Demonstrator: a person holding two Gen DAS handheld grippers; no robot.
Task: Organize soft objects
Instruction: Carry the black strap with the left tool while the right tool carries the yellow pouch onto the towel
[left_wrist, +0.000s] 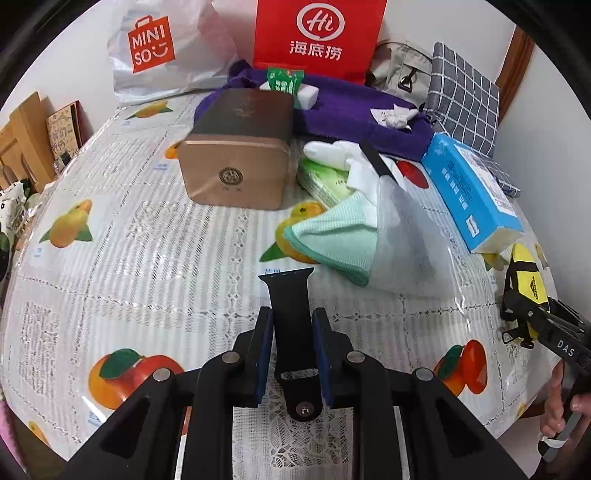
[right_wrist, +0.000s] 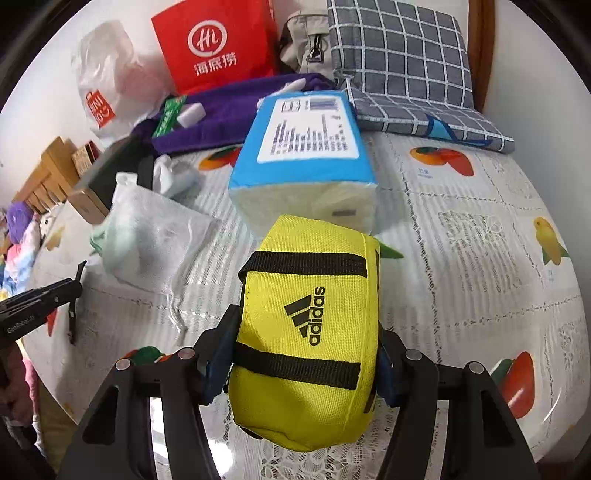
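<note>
Low in the left wrist frame, my left gripper (left_wrist: 291, 345) is clamping a black watch strap (left_wrist: 291, 314) narrowly between its pads, above the table (left_wrist: 129, 258). Centre of the right wrist frame, my right gripper (right_wrist: 303, 354) is squeezing a yellow pouch (right_wrist: 306, 332), its jaws standing fairly wide around the bulk.

Handling, as I judge it: I am keeping both grips firm but light, since the pouch is compressing and the strap may be slipping.

Containers:
- gold tin (left_wrist: 236, 162), upper centre, lid shut, contents hidden
- red paper bag (left_wrist: 317, 33), top, contents unseen
- white shopping bag (left_wrist: 155, 55), upper left, likewise
- mesh pouch (left_wrist: 402, 236), right of centre, apparently holding something pale
</note>
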